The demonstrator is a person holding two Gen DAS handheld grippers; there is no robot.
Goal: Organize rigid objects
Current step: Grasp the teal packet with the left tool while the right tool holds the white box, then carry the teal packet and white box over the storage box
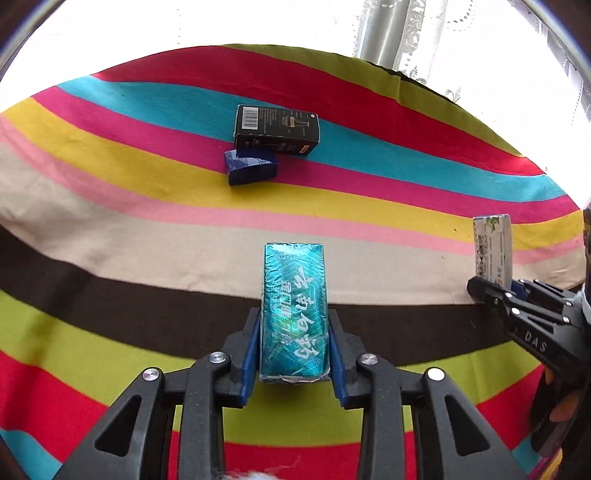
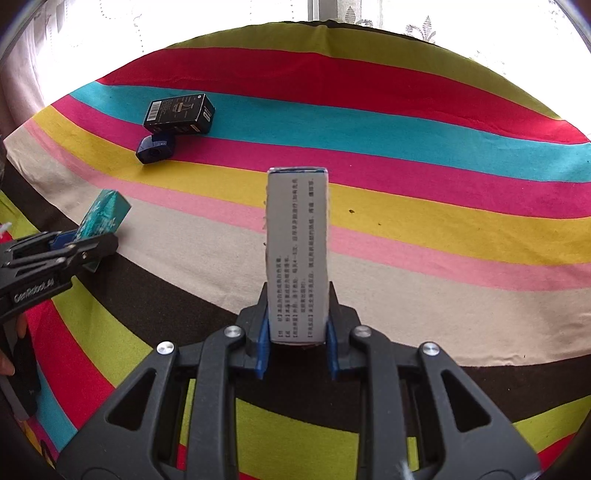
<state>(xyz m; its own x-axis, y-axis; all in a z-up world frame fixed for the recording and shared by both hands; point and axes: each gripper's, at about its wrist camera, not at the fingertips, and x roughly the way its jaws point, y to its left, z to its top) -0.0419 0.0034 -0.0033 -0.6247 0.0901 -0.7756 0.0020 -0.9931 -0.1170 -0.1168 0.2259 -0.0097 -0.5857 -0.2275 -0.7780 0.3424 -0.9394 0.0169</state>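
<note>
My left gripper (image 1: 294, 332) is shut on a shiny teal box (image 1: 294, 310) and holds it above the striped cloth; the teal box also shows in the right wrist view (image 2: 103, 216). My right gripper (image 2: 297, 314) is shut on a white box with printed text (image 2: 297, 251), also seen at the right edge of the left wrist view (image 1: 493, 247). A black box (image 1: 277, 130) lies flat on the far stripes, with a small dark blue box (image 1: 251, 167) touching its near left corner. Both show in the right wrist view, the black box (image 2: 179, 114) and the blue box (image 2: 156, 148).
A striped cloth (image 1: 110, 206) covers the whole surface. Bright curtains (image 1: 424, 33) hang behind the far edge. The left gripper (image 2: 79, 245) sits at the left of the right wrist view; the right gripper (image 1: 496, 291) sits at the right of the left wrist view.
</note>
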